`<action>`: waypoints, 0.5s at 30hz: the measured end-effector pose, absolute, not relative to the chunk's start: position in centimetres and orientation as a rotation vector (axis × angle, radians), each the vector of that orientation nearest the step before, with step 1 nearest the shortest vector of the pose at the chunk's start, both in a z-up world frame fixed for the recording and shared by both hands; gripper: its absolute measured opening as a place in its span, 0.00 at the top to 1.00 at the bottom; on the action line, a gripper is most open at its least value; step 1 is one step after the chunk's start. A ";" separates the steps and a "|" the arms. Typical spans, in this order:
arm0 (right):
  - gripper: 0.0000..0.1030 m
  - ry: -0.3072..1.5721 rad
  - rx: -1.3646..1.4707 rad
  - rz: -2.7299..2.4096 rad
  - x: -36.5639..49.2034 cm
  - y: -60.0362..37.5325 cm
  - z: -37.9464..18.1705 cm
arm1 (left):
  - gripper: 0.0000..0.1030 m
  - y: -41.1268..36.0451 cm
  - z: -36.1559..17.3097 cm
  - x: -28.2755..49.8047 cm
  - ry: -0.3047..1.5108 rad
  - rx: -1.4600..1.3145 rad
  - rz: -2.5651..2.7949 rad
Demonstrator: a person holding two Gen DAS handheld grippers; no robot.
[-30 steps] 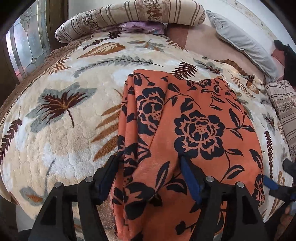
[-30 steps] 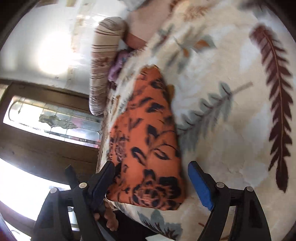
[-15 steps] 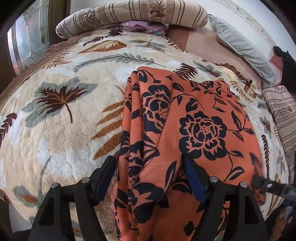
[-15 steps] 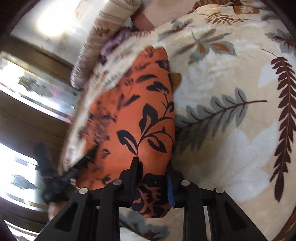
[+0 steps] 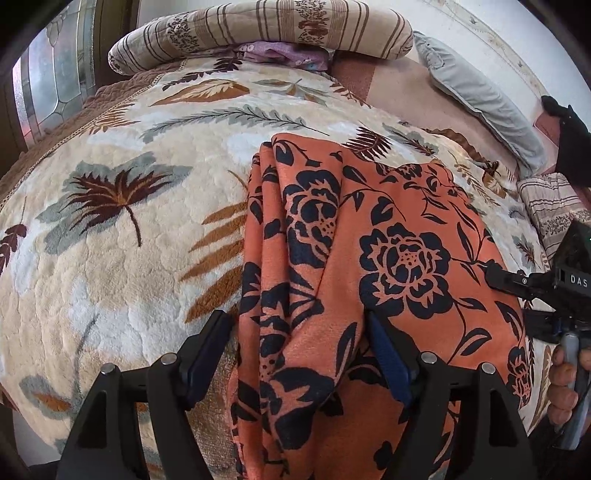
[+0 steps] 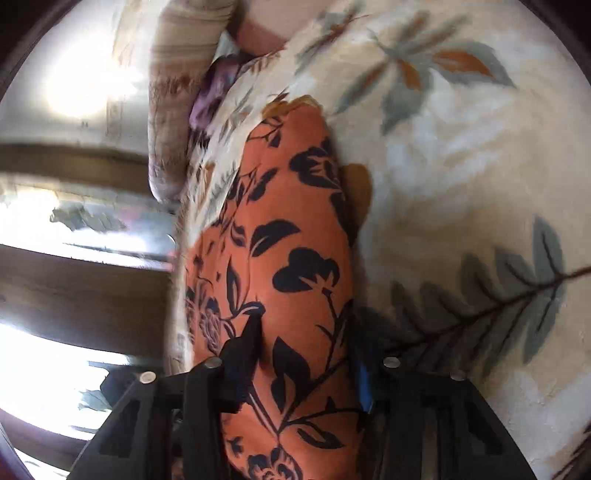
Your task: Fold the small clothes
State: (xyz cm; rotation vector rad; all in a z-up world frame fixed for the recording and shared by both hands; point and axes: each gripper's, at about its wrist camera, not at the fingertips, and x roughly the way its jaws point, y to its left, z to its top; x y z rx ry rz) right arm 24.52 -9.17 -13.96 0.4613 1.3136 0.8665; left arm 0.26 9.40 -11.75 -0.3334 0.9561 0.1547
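Observation:
An orange cloth (image 5: 402, 258) with black flowers lies folded lengthwise on the leaf-print blanket (image 5: 110, 277). My left gripper (image 5: 299, 347) stands wide over the cloth's bunched left edge at the near end. Its left pad is over the blanket, and its right pad rests against a fold. In the right wrist view, the cloth (image 6: 291, 206) fills the gap of my right gripper (image 6: 306, 350), both pads touch it, and the jaws are opening slightly. From the left wrist view, the right gripper (image 5: 517, 299) sits at the cloth's right edge, held by a hand (image 5: 565, 384).
A striped bolster (image 5: 258, 29) and a purple garment (image 5: 284, 55) lie at the bed's far end, with a grey pillow (image 5: 480, 92) and a striped cushion (image 5: 554, 206) to the right. A leaded-glass window (image 5: 48, 81) is on the left. The bed edge runs just under the grippers.
My right gripper went from wide open beside the cloth's corner to closed around its right edge, then moved further in along it. The left gripper has hardly moved.

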 end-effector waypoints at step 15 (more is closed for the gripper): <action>0.37 1.303 0.524 0.833 30.2 -6.9 -13.0 | 0.22 9.6 -11.9 0.5 0.954 -0.348 0.142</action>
